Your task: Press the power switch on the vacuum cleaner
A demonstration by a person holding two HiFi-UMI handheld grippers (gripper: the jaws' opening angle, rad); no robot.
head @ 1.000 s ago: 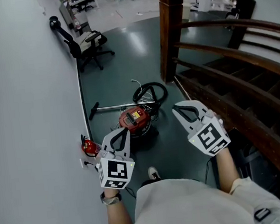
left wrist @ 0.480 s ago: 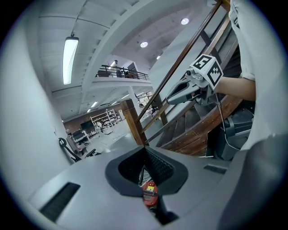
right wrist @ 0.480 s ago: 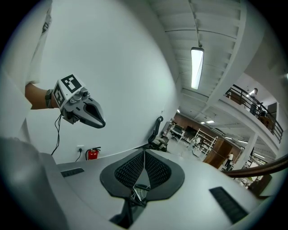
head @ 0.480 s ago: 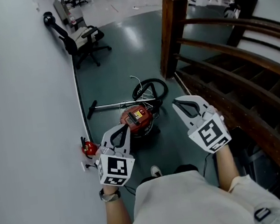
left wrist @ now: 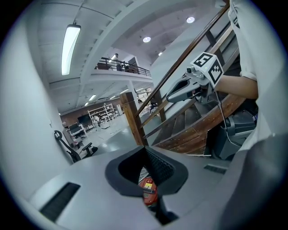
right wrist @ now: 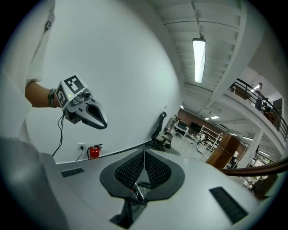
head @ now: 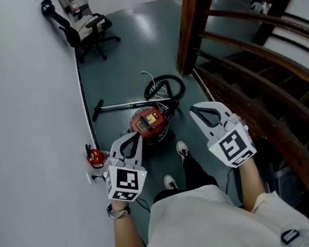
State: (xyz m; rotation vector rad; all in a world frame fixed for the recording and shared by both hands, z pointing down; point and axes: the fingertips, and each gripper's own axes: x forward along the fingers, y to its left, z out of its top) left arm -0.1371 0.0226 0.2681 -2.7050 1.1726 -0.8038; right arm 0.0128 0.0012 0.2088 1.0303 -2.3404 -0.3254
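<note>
The red vacuum cleaner [head: 150, 123] lies on the dark green floor, its black hose [head: 164, 86] coiled behind it and its metal wand [head: 117, 104] stretching left. My left gripper [head: 135, 136] hangs above the floor just left of the vacuum's body, jaws shut and empty. In the left gripper view the vacuum [left wrist: 147, 191] shows through the gap below the shut left gripper [left wrist: 145, 150]. My right gripper [head: 195, 110] is held to the right of the vacuum, apart from it. Its pads meet in the right gripper view, so the right gripper [right wrist: 144, 153] is shut with nothing in it.
A white wall runs along the left with a red fire extinguisher [head: 95, 156] at its foot. A wooden post [head: 197, 21] and stair railing [head: 256, 42] close the right side. An office chair [head: 87, 29] stands further back. The person's shoes [head: 182, 149] are just before the vacuum.
The person has stepped forward: the vacuum now lies closer under both grippers, and a leg and shoes have come into view. Both grippers stay shut.
</note>
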